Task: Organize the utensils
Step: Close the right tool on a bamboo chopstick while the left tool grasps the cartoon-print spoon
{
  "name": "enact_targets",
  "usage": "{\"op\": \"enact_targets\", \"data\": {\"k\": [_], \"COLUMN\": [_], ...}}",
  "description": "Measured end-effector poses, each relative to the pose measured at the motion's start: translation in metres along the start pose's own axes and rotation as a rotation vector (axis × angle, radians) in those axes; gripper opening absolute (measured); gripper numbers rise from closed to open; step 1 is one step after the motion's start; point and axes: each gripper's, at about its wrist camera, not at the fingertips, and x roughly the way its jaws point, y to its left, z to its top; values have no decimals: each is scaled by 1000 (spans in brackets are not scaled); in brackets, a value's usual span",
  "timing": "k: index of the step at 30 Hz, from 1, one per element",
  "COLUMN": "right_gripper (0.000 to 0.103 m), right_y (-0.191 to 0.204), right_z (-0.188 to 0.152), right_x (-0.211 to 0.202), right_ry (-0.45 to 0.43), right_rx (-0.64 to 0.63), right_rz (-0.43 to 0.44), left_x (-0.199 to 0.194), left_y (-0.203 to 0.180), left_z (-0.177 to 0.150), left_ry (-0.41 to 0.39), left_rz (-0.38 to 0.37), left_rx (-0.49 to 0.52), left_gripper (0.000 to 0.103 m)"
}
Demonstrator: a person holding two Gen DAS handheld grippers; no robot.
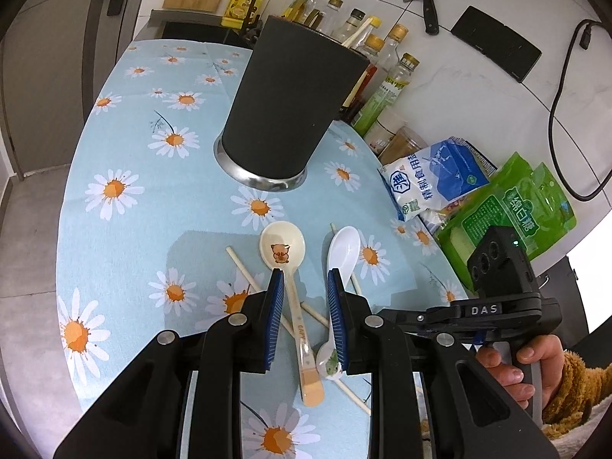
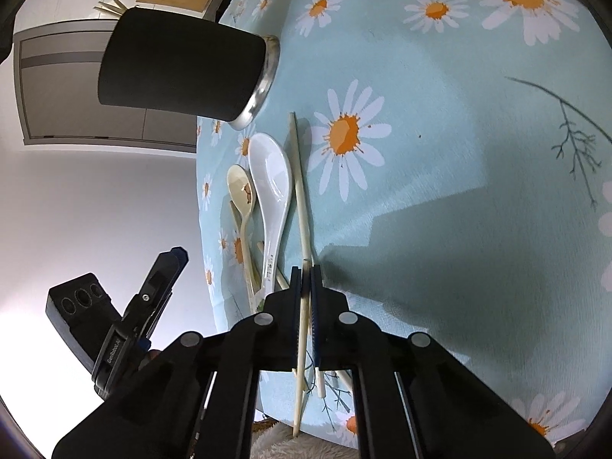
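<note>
Black grippers (image 1: 304, 287), blue ribbed pads, silver pivots, "DAS" label; fuzzy brown sleeve (image 1: 577, 386).

A matt black utensil holder (image 1: 290, 91) is ringed by polished metal at its base; glossy plastic spoons (image 1: 343, 252) and pale wooden chopsticks (image 2: 300, 191) are laid on printed cloth (image 1: 114, 260).

Two spoons lie on the daisy-print cloth: one cream plastic spoon with a cartoon print (image 1: 284, 248) and one plain white ceramic soup spoon (image 1: 343, 249). One tall black cylindrical holder with a steel base (image 1: 290, 103) stands there. At least three pale wooden chopsticks (image 2: 300, 191) show.
</note>
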Motion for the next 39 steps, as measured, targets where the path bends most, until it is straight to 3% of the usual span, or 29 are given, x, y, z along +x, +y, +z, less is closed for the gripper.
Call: {"op": "enact_targets", "data": {"k": [9,19,29,33,39], "right_gripper": [6,5,5,5,5], "right_y": [17,61,102,108,106], "right_z": [5,23,50,57,69], "right_x": [-17,-54,-94,-108,-115], "right_ry": [-48,-162,-236,-249,-246], "right_rx": [-58,-244,-426,-461,-469], "right_rz": [0,-41,-63,-66,-61], "left_x": [11,35,72,86,95], "left_y": [4,4,13,5,3], "left_z": [3,18,44,51,48], "left_ry": [41,107,204,243,317], "left_rz": [30,67,173,180,164], "left_rx": [-5,1,68,144,159], "left_gripper": [22,22,22,22,22]}}
